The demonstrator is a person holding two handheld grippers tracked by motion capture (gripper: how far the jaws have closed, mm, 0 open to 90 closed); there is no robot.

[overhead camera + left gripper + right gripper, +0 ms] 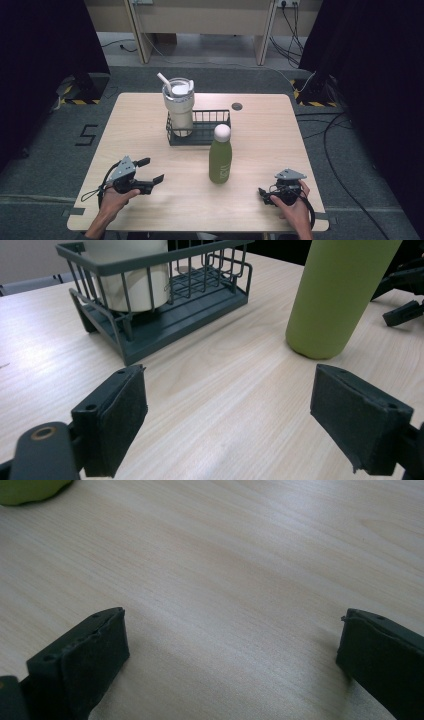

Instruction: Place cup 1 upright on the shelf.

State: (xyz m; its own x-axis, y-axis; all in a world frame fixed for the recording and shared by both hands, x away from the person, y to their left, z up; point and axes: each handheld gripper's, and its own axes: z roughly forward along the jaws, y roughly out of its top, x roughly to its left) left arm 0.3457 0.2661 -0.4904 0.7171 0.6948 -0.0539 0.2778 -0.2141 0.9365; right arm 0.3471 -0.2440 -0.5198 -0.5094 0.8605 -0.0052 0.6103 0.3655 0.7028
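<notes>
The green bottle (220, 156) stands upright mid-tabletop (260, 130), just near of the wire basket (212, 131) holding a white tumbler (179, 107). The left gripper (151, 170) and the right gripper (264, 194) both rest released, jaws spread, either side of it.

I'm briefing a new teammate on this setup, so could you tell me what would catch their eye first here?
Most striking is the green bottle with its white cap, upright near the middle of the wooden table. Just behind it, a cream tumbler with a straw stands in the left end of a dark wire basket. Near the front edge, the left gripper and right gripper sit open, holding nothing.
</notes>
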